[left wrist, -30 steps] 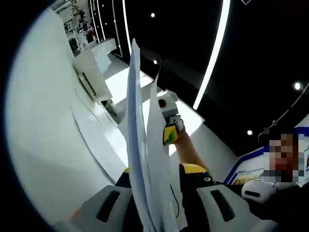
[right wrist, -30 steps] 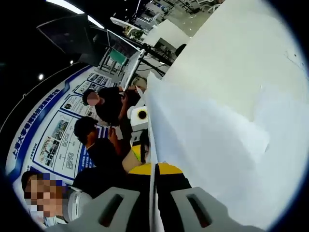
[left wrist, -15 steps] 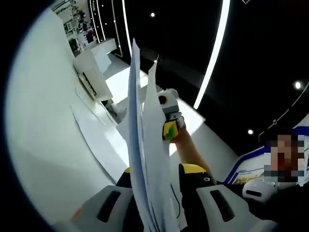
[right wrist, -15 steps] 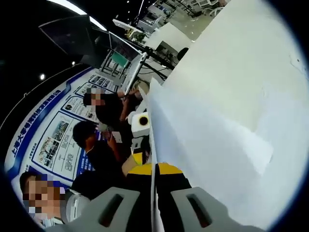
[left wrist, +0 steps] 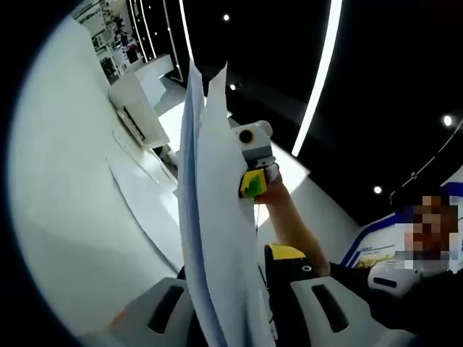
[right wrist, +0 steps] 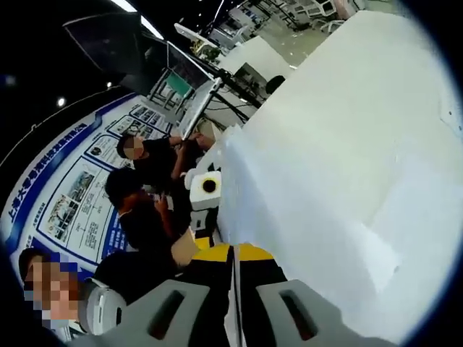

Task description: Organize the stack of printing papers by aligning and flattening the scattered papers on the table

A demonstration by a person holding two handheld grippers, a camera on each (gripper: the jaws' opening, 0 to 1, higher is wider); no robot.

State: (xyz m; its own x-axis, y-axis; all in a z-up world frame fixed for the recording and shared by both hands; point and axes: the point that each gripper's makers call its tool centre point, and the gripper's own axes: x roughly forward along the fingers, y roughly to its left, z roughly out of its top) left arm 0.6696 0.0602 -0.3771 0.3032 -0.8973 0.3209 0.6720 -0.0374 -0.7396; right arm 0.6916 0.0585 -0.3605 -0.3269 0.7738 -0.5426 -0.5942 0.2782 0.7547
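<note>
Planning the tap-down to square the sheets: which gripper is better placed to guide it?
Probably neither alone: the left gripper and right gripper are both shut on the paper stack, held edge-on off the white table. Lower them together.

Ceiling: was black, crossed by long white light strips [left wrist: 316, 87] and dotted with small round spotlights [left wrist: 445, 121].
Table: a broad white table [left wrist: 65, 217] ran off toward the back of the room.
Box: a white box [left wrist: 134, 108] with a dark slot stood on the table's far end.
Wall: a blue-bordered poster board [right wrist: 79, 210] with pictures and text lined the wall.
Equipment: a frame with a screen [right wrist: 177, 87] stood further back.
People: several dark-clothed people [right wrist: 148, 163] stood by the board.
</note>
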